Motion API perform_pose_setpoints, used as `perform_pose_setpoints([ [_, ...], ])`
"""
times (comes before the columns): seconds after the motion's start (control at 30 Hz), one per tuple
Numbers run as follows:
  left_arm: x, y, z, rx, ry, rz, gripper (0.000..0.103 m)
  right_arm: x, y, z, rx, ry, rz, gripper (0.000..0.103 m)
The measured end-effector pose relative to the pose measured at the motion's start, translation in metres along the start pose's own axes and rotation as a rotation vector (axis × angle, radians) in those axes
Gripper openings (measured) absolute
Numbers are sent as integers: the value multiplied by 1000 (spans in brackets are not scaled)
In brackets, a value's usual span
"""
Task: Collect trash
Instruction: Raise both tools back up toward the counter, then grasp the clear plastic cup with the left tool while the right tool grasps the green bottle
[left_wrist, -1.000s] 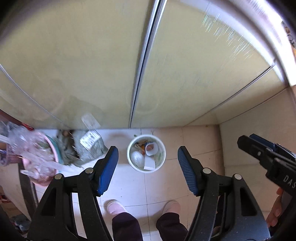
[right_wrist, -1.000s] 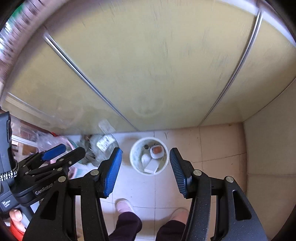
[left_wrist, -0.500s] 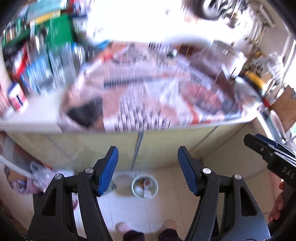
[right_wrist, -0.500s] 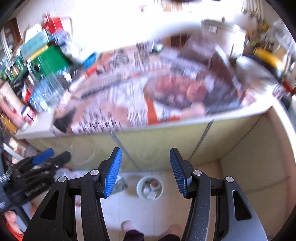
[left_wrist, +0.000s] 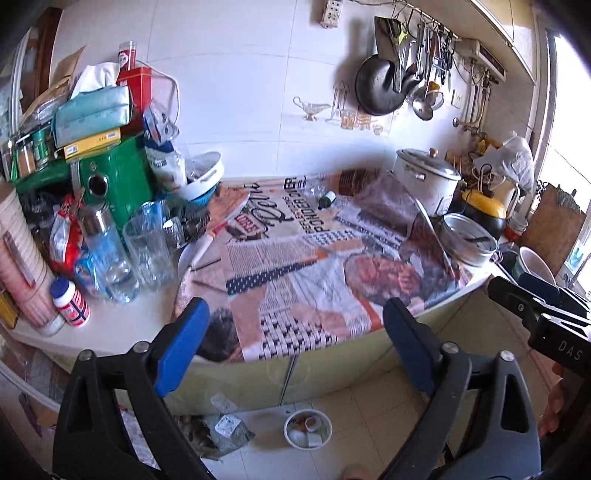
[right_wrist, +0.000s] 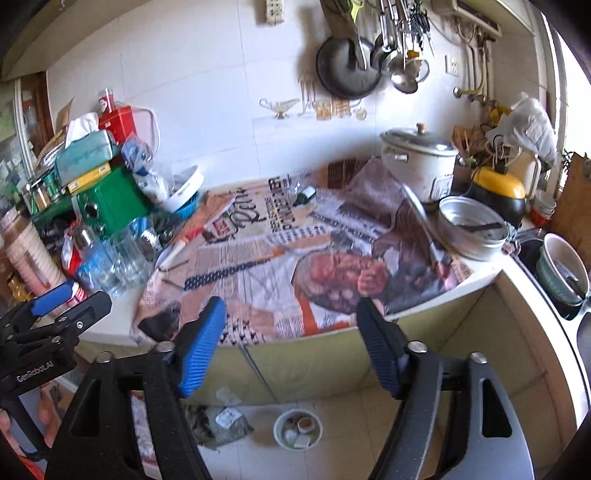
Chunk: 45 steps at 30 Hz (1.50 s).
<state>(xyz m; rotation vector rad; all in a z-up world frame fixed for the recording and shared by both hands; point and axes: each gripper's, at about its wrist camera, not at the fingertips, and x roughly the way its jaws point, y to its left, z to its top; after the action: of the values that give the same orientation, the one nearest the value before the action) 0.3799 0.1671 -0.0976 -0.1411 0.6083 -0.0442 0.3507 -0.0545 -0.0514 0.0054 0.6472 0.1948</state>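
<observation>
Spread newspaper (left_wrist: 314, 266) (right_wrist: 258, 273) covers the kitchen counter, and a small dark bottle (left_wrist: 327, 199) (right_wrist: 304, 194) with a white cap lies on it near the wall. Down on the floor stands a white trash bin (left_wrist: 286, 428) (right_wrist: 276, 430) holding scraps and a cup. My left gripper (left_wrist: 295, 310) hangs in the air before the counter's front edge, jaws opening, nothing between them. My right gripper (right_wrist: 291, 306) is beside it, its jaws also opening and empty. Each gripper shows in the other's view: the right gripper (left_wrist: 535, 306) and the left gripper (right_wrist: 55, 310).
Glasses (left_wrist: 147, 243) and water bottles crowd the counter's left, behind them a green tin (left_wrist: 114, 184) under stacked boxes. A rice cooker (left_wrist: 424, 177) and a metal pot (left_wrist: 469, 240) stand at the right. A stuffed plastic bag (left_wrist: 225, 432) lies on the floor beside the bin.
Both grippers have risen from low over the floor bin to counter height and tilted up, so the counter now fills the views. Both pairs of jaws stand wider than before.
</observation>
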Motion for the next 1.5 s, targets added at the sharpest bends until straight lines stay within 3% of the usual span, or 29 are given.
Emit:
perform_pose_setpoints([
  [0.17, 22, -2, 20, -6, -12, 11, 100, 16, -11, 21, 5, -36, -22, 80],
  [0.37, 81, -12, 52, -47, -9, 54, 100, 60, -38, 54, 11, -45, -9, 80],
  [0.63, 186, -36, 114, -151, 48, 130, 100, 157, -83, 126, -48, 45, 89, 80],
  [0.8, 258, -51, 142, -184, 74, 224, 100, 236, -102, 166, -89, 97, 135, 80],
  [1.0, 326, -48, 147, -239, 142, 290, 100, 351, -101, 193, -58, 191, 157, 80],
  [1.2, 366, -29, 138, -255, 204, 374, 100, 448, -80, 197, -9, 288, 205, 80],
  [1.4, 398, 2, 133, -299, 232, 428, 100, 514, -57, 193, 15, 365, 203, 79],
  [1.5, 413, 18, 135, -319, 235, 428, 100, 529, -52, 190, 24, 391, 201, 70],
])
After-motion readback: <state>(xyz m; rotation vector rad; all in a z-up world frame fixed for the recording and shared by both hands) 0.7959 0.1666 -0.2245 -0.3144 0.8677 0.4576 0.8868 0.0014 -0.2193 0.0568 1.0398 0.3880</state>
